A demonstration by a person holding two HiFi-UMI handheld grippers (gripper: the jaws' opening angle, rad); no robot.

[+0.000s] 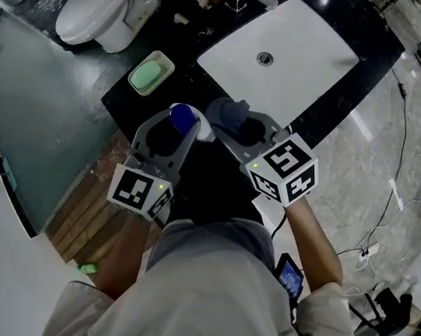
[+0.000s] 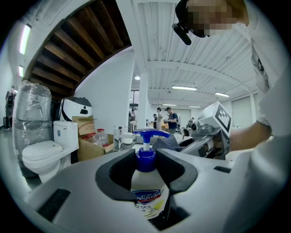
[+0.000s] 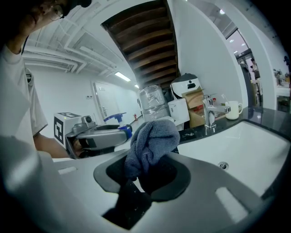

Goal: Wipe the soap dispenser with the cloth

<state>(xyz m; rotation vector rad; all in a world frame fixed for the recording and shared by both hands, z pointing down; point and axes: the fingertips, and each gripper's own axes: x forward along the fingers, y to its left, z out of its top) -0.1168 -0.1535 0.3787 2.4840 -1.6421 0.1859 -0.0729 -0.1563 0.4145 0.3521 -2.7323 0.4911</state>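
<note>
Left gripper (image 1: 167, 135) clamps soap dispenser (image 2: 146, 191) | right gripper (image 1: 251, 130) pinches cloth (image 3: 151, 141) | wipe looks about to start, next press cloth onto it

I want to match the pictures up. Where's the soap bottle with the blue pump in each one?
Head view: soap dispenser just left of centre, held by the left gripper.
Left gripper view: bottom centre, between the jaws.
Right gripper view: left of centre, only its blue pump shows.
Shared landmark: the grey cloth.
</note>
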